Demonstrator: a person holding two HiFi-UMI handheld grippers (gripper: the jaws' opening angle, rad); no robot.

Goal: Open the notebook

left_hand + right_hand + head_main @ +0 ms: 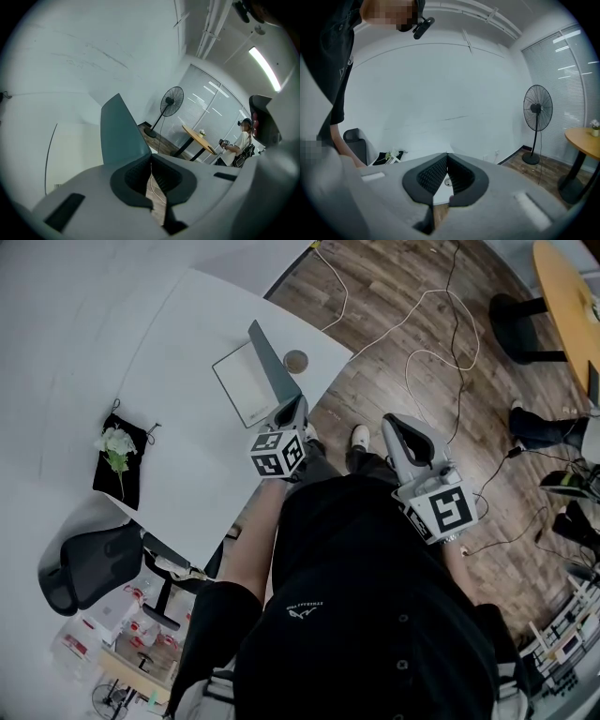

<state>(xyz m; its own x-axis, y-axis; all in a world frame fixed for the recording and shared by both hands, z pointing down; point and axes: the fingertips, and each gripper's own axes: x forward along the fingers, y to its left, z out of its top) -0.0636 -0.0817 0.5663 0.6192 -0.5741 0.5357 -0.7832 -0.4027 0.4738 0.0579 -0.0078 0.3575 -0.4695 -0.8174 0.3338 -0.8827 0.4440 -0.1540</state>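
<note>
Over the white table, left gripper jaws pinch the notebook's flat teal cover; right gripper jaws meet, empty.

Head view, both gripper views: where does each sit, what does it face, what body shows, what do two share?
Head view: on the head, down at the notebook; torso, left gripper, right gripper.
Left gripper view: on that gripper, along jaws shut on the notebook's cover; own body unclear.
Right gripper view: on that gripper, along shut empty jaws toward a wall; black shirt at left.
Both gripper views share the fan.
</note>
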